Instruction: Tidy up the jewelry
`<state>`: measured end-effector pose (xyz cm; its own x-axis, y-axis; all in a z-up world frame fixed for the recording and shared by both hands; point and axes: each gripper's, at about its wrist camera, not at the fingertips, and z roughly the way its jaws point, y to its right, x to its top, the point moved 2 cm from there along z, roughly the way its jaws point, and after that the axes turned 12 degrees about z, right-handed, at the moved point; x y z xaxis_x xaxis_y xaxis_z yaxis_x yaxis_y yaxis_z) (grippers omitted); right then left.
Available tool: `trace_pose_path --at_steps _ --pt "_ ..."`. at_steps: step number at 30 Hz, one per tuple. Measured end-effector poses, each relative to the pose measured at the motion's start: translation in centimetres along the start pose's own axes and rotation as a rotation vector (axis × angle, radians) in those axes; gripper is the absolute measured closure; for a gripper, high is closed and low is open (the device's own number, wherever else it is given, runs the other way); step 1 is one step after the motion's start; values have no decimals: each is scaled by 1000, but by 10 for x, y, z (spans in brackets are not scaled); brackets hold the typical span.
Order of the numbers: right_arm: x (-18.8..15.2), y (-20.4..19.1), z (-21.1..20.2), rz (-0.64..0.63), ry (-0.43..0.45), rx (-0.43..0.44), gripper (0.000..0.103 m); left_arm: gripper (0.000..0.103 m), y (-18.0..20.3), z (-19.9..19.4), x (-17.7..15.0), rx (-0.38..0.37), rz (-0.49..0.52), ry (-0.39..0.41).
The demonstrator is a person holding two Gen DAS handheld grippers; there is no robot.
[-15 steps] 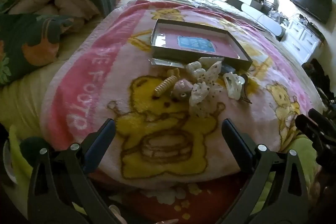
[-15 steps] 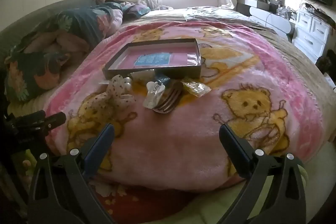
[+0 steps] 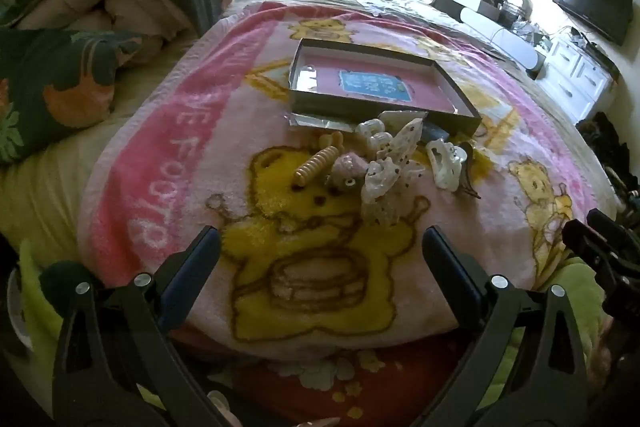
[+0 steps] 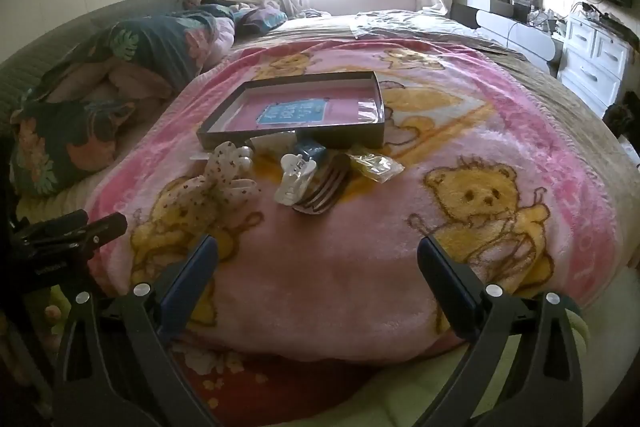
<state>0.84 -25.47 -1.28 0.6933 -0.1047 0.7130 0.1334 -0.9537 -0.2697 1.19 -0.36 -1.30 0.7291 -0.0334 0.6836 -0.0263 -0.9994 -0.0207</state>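
The hair accessories, a loose heap of white and speckled claw clips, one ribbed tan clip and a dark brown comb, lie on the pink bear blanket directly against the shallow tray's near wall. Left gripper and right gripper: jaws wide apart, empty.

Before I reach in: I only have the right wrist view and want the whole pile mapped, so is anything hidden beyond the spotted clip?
Observer: Yes. In the left wrist view a beige spiral hair tie lies on the blanket, left of the spotted clip.
Operator: Anything between them?
Observer: A pale pink fuzzy piece sits between the two.
Operator: Is the left tool carrying anything?
Observer: No. The left tool is open, with only blanket between its fingers.
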Motion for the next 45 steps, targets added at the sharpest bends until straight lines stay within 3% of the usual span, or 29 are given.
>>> trace_pose_path --at_steps 45 --pt "2 -3 -6 -1 9 -1 4 9 2 0 2 -22 5 14"
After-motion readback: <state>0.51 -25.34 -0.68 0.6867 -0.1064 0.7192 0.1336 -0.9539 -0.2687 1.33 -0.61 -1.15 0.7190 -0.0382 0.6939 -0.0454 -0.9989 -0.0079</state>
